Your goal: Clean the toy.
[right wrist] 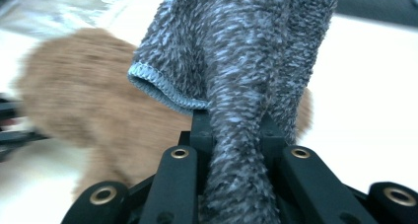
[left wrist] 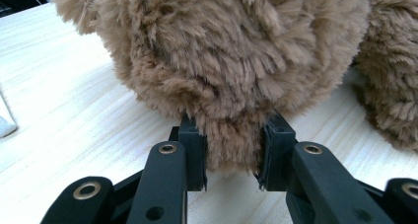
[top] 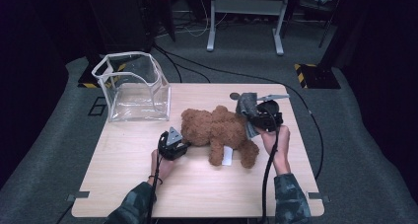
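Note:
A brown teddy bear (top: pixel 219 132) lies across the middle of the wooden table (top: pixel 128 184). My left gripper (top: pixel 181 146) sits at the bear's left end, shut on a tuft of the bear's (left wrist: pixel 231 61) fur, which bulges between the two black pads (left wrist: pixel 194 147). My right gripper (top: pixel 256 116) is lifted over the bear's right side, shut on a grey fuzzy cloth (top: pixel 246 104). In the right gripper view that grey cloth (right wrist: pixel 236 76) hangs folded up out of the jaws, its stitched hem showing, with the bear (right wrist: pixel 74 100) blurred behind.
A clear plastic bag (top: pixel 132 88) stands open at the table's back left corner. A white tag (top: pixel 227 156) pokes out under the bear. Cables run over the carpet behind the table, and a metal stand (top: pixel 245 17) is farther back.

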### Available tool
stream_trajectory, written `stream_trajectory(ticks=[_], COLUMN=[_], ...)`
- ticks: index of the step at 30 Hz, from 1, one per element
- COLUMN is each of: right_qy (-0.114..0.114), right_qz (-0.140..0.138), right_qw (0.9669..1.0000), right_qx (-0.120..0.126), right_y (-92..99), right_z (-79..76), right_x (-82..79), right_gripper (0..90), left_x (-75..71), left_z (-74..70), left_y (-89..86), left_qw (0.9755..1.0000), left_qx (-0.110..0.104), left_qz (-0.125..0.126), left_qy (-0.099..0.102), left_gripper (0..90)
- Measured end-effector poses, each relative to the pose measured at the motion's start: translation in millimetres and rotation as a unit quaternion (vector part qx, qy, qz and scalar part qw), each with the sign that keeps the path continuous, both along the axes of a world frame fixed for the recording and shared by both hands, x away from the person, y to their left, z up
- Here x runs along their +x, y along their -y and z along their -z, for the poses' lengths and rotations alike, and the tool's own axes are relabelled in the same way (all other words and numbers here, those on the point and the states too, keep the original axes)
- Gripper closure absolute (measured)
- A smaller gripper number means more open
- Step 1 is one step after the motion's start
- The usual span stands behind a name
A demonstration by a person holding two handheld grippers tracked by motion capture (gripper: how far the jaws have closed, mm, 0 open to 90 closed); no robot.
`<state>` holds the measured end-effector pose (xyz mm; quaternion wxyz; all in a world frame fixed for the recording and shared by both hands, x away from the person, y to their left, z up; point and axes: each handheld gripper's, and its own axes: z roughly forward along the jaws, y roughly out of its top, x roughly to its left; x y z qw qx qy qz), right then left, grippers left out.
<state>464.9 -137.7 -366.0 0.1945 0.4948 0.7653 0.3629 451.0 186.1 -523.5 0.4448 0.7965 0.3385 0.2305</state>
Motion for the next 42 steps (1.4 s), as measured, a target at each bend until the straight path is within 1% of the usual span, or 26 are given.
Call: stream_trajectory(ticks=[1, 3, 5, 8, 9, 12, 13, 15, 17, 19, 20, 24, 26, 30, 32, 33, 34, 35, 36, 38, 39, 40, 41, 42], right_qy=[0.000, 0.001, -0.002, -0.013, -0.013, -0.011, -0.008, -0.014, -0.017, -0.018, -0.028, -0.042, -0.054, -0.064, -0.071, -0.074, -0.078, -0.083, -0.090, -0.108, -0.107, -0.108, -0.107, -0.106], right_qz=[-0.011, -0.039, -0.061, -0.088, -0.099, -0.116, -0.127, -0.130, -0.134, -0.142, -0.142, -0.154, -0.156, -0.157, -0.157, -0.162, -0.160, -0.164, -0.166, -0.161, -0.167, -0.163, -0.168, -0.163], right_qw=[0.9999, 0.9992, 0.9979, 0.9958, 0.9948, 0.9929, 0.9913, 0.9909, 0.9901, 0.9893, 0.9891, 0.9867, 0.9858, 0.9851, 0.9846, 0.9835, 0.9837, 0.9823, 0.9813, 0.9804, 0.9795, 0.9801, 0.9790, 0.9801], right_qx=[0.000, -0.012, -0.019, -0.022, -0.022, -0.025, -0.033, -0.033, -0.037, -0.030, -0.030, -0.031, -0.032, -0.029, -0.030, -0.030, -0.029, -0.034, -0.035, -0.036, -0.039, -0.034, -0.041, -0.041], right_y=[-11.0, -32.6, -53.3, -81.5, -89.6, -110.7, -116.3, -124.2, -128.3, -129.8, -130.7, -129.7, -129.3, -129.7, -132.2, -133.6, -135.7, -138.2, -140.5, -145.0, -145.4, -146.5, -145.3, -145.8], right_z=[-2.1, -0.4, 6.1, 19.1, 23.2, 33.1, 37.0, 42.6, 47.3, 53.3, 57.0, 70.8, 77.2, 85.4, 91.4, 94.9, 97.7, 102.6, 107.3, 115.2, 118.3, 119.1, 117.7, 115.0], right_x=[-1.5, -1.7, -0.2, 1.9, 2.5, 1.4, 1.2, -0.7, -3.5, -6.5, -8.8, -11.9, -12.8, -13.3, -14.0, -13.9, -14.5, -14.7, -14.5, -14.6, -13.3, -13.8, -13.1, -14.9], right_gripper=[76.3, 76.2, 76.2, 76.1, 76.1, 76.1, 76.1, 76.2, 76.3, 76.3, 76.3, 76.4, 76.4, 76.5, 76.5, 76.5, 76.5, 76.5, 76.4, 76.4, 76.4, 76.3, 76.3, 76.3], left_x=[0.0, 0.0, 0.0, -0.2, -0.2, -0.1, -0.1, 0.0, 0.2, 0.4, 0.4, 0.7, 0.7, 0.8, 0.8, 0.7, 0.7, 0.8, 0.7, 0.8, 0.8, 0.8, 0.8, 0.9], left_z=[0.1, -0.2, -0.3, -0.3, -0.4, -0.2, -0.2, 0.0, 0.2, 0.2, 0.1, -0.1, -0.1, -0.3, -0.3, -0.1, -0.2, 0.4, 0.0, 0.1, 0.0, -0.2, -0.1, -0.3], left_y=[0.1, -0.4, -0.5, -0.6, -0.6, -0.7, -0.8, -0.7, -0.8, -0.7, -0.8, -1.4, -1.2, -1.5, -1.6, -1.4, -1.6, -1.2, -1.8, -2.1, -2.6, -3.0, -4.0, -5.2], left_qw=[1.0000, 1.0000, 1.0000, 1.0000, 1.0000, 1.0000, 1.0000, 1.0000, 1.0000, 1.0000, 0.9999, 1.0000, 1.0000, 1.0000, 1.0000, 0.9999, 0.9999, 0.9999, 0.9999, 0.9999, 0.9999, 0.9999, 0.9998, 0.9997], left_qx=[0.000, 0.001, 0.001, 0.000, -0.001, -0.003, -0.002, -0.006, -0.008, -0.009, -0.009, -0.006, -0.005, -0.006, -0.006, -0.009, -0.009, -0.011, -0.010, -0.014, -0.013, -0.015, -0.021, -0.025], left_qz=[-0.001, 0.002, 0.003, 0.004, 0.004, 0.003, 0.002, 0.000, -0.001, -0.001, -0.001, -0.001, -0.001, 0.000, -0.001, -0.001, -0.001, -0.004, -0.001, -0.001, 0.000, 0.001, -0.001, 0.000], left_qy=[0.001, -0.001, -0.001, -0.004, -0.004, -0.004, -0.004, -0.004, -0.004, -0.004, -0.004, -0.003, -0.003, -0.005, -0.005, -0.007, -0.008, -0.004, -0.007, -0.007, -0.006, -0.006, -0.005, -0.006], left_gripper=[69.4, 69.3, 69.4, 69.3, 69.4, 69.5, 69.5, 69.5, 69.5, 69.5, 69.5, 69.5, 69.4, 69.4, 69.4, 69.4, 69.4, 69.3, 69.2, 68.1, 67.3, 66.5, 64.4, 62.4])
